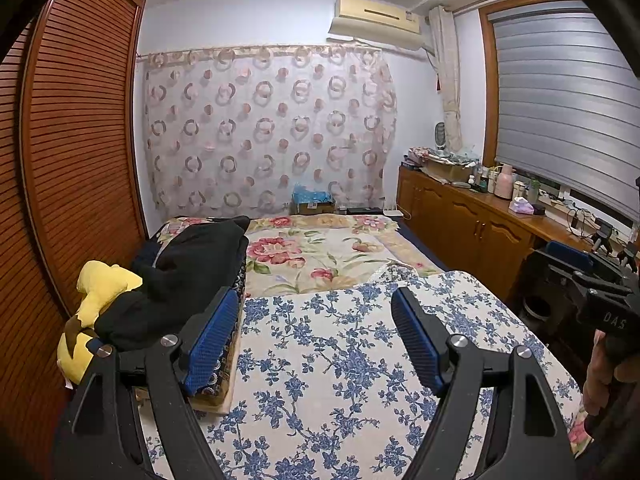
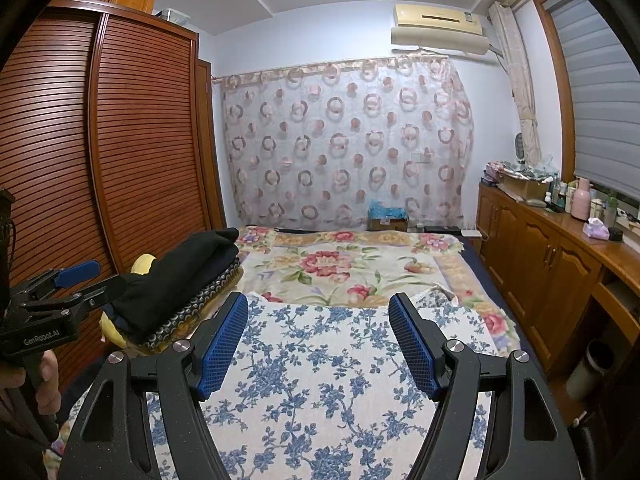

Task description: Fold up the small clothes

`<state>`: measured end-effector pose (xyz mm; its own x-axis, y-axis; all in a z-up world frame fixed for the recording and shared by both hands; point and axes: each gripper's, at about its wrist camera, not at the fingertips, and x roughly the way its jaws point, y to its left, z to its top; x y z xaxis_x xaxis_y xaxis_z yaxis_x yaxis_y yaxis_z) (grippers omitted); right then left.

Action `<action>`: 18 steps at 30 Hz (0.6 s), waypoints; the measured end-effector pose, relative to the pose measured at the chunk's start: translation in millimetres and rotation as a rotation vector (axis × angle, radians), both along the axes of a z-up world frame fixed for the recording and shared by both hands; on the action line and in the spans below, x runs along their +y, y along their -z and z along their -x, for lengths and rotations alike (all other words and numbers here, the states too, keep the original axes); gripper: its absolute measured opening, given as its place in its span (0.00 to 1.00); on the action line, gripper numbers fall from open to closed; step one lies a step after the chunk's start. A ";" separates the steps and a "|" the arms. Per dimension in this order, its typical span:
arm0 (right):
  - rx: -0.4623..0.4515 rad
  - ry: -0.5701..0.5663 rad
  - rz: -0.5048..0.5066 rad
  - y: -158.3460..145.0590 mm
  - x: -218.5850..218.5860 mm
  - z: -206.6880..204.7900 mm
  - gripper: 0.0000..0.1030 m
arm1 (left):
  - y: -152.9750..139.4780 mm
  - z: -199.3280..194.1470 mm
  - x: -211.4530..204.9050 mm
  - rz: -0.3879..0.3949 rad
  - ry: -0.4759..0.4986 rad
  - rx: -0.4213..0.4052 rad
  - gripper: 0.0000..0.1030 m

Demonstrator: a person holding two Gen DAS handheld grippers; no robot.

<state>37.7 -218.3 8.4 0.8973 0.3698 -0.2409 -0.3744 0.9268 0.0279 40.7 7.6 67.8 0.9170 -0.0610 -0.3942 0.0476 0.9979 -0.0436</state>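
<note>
Evidently little folding remains to be seen: a stack of dark folded clothes, black fabric uppermost over a navy patterned piece [image 2: 180,284], sits at the left edge of the bed, near the louvred brown wooden wardrobe [image 2: 132,140]. The stack looks neat-edged and layered, soft and slightly slumped at the top. A yellow plush toy [image 1: 100,292] lies touching it on the wardrobe side. No loose small garment shows on the white spread with blue flower print [image 1: 340,360] covering the bed's near end; whether more items wait cannot be told. The left gripper [image 1: 312,336] and the right gripper [image 2: 318,344] both hover over that spread, jaws wide apart, holding nothing.
</note>
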 end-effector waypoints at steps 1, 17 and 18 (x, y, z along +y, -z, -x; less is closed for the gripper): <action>0.000 0.000 0.000 0.2 -0.6 -0.3 0.73 | 0.4 0.6 -0.9 0.001 0.002 0.000 0.77; 0.002 -0.001 0.001 1.9 -2.9 -1.4 0.73 | 1.2 0.6 -0.5 -0.001 0.001 -0.002 0.77; 0.002 -0.001 0.001 1.9 -2.9 -1.4 0.73 | 1.3 0.7 -0.6 0.000 0.001 -0.002 0.77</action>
